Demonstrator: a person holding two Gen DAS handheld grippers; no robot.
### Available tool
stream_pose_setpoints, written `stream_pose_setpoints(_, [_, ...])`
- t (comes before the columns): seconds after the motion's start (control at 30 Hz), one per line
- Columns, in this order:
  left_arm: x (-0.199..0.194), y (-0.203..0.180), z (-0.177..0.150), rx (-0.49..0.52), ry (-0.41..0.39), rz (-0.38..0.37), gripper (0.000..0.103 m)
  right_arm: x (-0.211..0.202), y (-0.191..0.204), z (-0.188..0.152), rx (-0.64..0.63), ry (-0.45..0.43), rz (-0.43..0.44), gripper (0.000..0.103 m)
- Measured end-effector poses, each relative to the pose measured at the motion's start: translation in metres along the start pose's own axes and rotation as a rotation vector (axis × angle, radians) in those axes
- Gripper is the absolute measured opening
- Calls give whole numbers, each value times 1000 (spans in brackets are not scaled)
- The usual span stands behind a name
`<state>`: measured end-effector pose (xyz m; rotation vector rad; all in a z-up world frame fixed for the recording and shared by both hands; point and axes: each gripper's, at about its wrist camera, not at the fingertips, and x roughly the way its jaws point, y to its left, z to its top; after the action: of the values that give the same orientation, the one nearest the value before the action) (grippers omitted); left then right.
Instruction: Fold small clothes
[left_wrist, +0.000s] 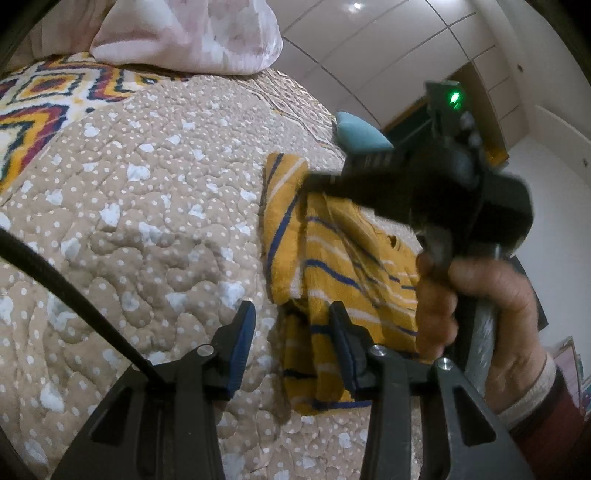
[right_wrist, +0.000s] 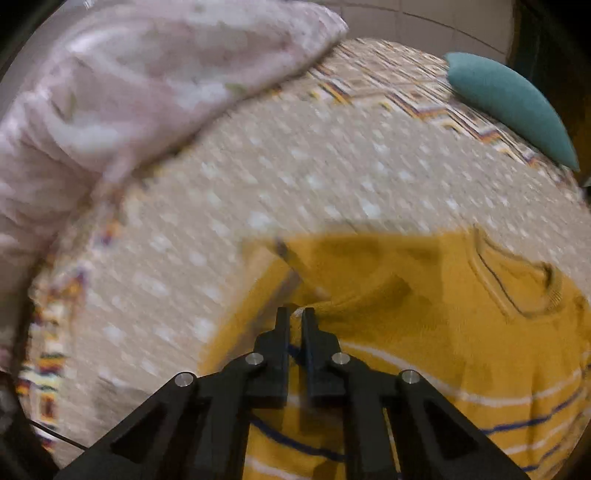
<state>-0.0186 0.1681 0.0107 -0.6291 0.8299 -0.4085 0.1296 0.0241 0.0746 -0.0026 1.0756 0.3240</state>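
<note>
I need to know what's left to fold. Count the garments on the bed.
1: a yellow striped top lying on the bedspread, pinched by the right gripper. Others may lie out of view.

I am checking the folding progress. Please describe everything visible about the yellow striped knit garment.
The yellow knit garment with blue and white stripes looks soft, with a ribbed neck opening. It lies partly folded and rumpled on the beige dotted quilted bedspread. The right gripper is shut on a fold of its cloth. The left gripper is open at its lower edge.
</note>
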Motion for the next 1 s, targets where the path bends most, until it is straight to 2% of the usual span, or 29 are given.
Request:
stream_pose_setpoints(0.13, [-6, 0, -1, 0, 1, 2, 40, -12, 2, 7, 22, -42, 121, 11])
stream_pose_setpoints(0.23, [-17, 7, 1, -16, 3, -1, 40, -24, -1, -3, 12, -65, 118, 15])
stream_pose_setpoints(0.3, [-27, 15, 5, -46, -8, 7, 40, -36, 0, -13, 4, -73, 96, 29])
stream_pose_setpoints(0.33, [-32, 20, 7, -66, -19, 11, 40, -41, 1, -19, -7, -70, 82, 33])
stream_pose_setpoints(0.4, [-45, 33, 14, -111, -54, 33, 43, -49, 11, -34, -59, -50, 59, 49])
stream_pose_setpoints(0.47, [-57, 44, 20, -142, -93, 64, 45, -53, 26, -51, -123, -25, 65, 61])
stream_pose_setpoints(0.5, [-64, 50, 22, -157, -115, 86, 45, -53, 34, -60, -149, -11, 68, 63])
stream_pose_setpoints(0.57, [-72, 58, 25, -175, -138, 114, 45, -48, 48, -75, -183, 9, 49, 64])
stream_pose_setpoints(0.63, [-78, 65, 28, -196, -156, 122, 45, -40, 57, -84, -207, 20, -14, 64])
stream_pose_setpoints(0.8, [-80, 64, 28, -188, -160, 132, 46, -12, 71, -102, -296, -5, -287, 63])
stream_pose_setpoints(0.83, [-79, 62, 28, -180, -160, 137, 46, -10, 73, -103, -308, -15, -310, 61])
stream_pose_setpoints(1.0, [-75, 48, 25, -131, -173, 174, 46, -9, 79, -112, -355, -55, -364, 33])
